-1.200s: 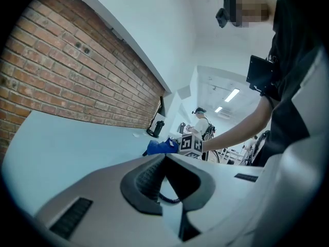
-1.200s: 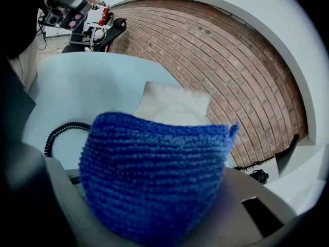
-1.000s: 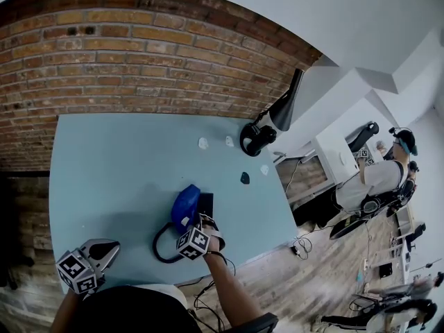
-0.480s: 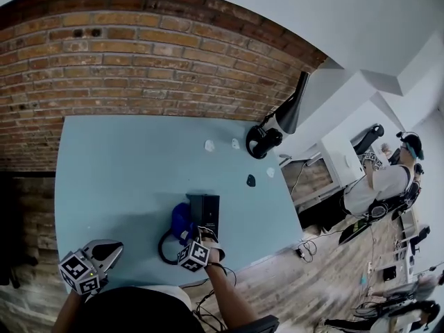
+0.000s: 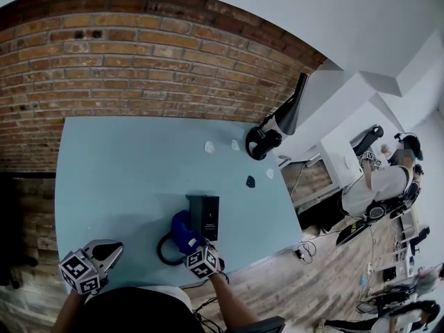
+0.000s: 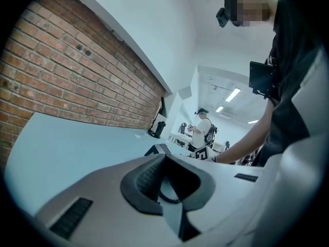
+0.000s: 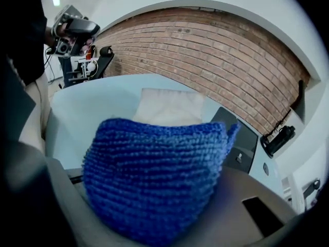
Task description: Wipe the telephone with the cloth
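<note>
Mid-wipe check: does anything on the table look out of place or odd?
Nothing spilled or broken. A few small white scraps and one dark scrap lie loose on the table beyond the telephone, toward the far right. The phone's coiled cord loops out near the front edge, beside the cloth in the right gripper.

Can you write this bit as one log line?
right gripper shut on cloth | cloth beside telephone | left gripper empty, apart
</note>
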{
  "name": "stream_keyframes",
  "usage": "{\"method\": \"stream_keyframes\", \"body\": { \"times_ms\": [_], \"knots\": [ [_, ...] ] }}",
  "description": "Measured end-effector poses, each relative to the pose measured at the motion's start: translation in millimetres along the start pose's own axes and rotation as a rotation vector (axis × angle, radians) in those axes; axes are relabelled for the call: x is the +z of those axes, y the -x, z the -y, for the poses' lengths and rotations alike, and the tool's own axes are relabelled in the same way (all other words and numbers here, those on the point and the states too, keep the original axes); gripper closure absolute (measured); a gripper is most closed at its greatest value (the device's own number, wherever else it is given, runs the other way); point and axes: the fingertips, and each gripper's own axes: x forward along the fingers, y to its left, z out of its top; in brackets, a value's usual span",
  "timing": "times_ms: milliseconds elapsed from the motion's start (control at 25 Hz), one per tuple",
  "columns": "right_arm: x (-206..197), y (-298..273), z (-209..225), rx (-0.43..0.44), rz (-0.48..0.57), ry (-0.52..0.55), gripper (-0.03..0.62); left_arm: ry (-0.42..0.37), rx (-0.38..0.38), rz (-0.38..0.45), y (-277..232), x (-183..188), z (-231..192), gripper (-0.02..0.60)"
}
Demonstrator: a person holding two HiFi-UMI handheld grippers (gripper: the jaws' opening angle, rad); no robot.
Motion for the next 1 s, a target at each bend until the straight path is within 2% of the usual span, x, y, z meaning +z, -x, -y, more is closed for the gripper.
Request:
{"method": "stream_keyframes", "body": {
  "times_ms": [120,240,360,440,520,640,720,840,1000],
  "knots": [
    [-9,9,-9,0.093,-0.001,-0.077,0.503,0.000,0.002,0.004,-1,1,1,0.555],
    [-2,32,-1,0.161,0.078,-0.203,0.501,0.008,0.008,0.003,1,2,0,0.555],
    [23,58,40,0.135,0.223,-0.292,0.499,0.013,0.014,0.001,1,-2,-4,0.555],
    [48,79,78,0.058,0.321,-0.298,0.499,0.016,0.015,-0.002,1,-4,-5,0.555],
    [73,101,124,-0.101,0.366,-0.237,0.499,0.019,0.016,-0.002,0,-6,-6,0.555],
    [99,121,189,-0.403,0.309,-0.031,0.499,0.017,0.016,0.004,-1,-7,-7,0.555],
    [109,114,209,-0.486,0.237,0.107,0.499,0.015,0.016,0.006,-2,-7,-8,0.555],
    [105,77,202,-0.433,0.114,0.267,0.500,0.016,0.019,0.007,-4,-6,-6,0.555],
    [65,21,162,-0.285,-0.045,0.376,0.499,0.018,0.040,0.015,1,0,-7,0.555]
  ]
}}
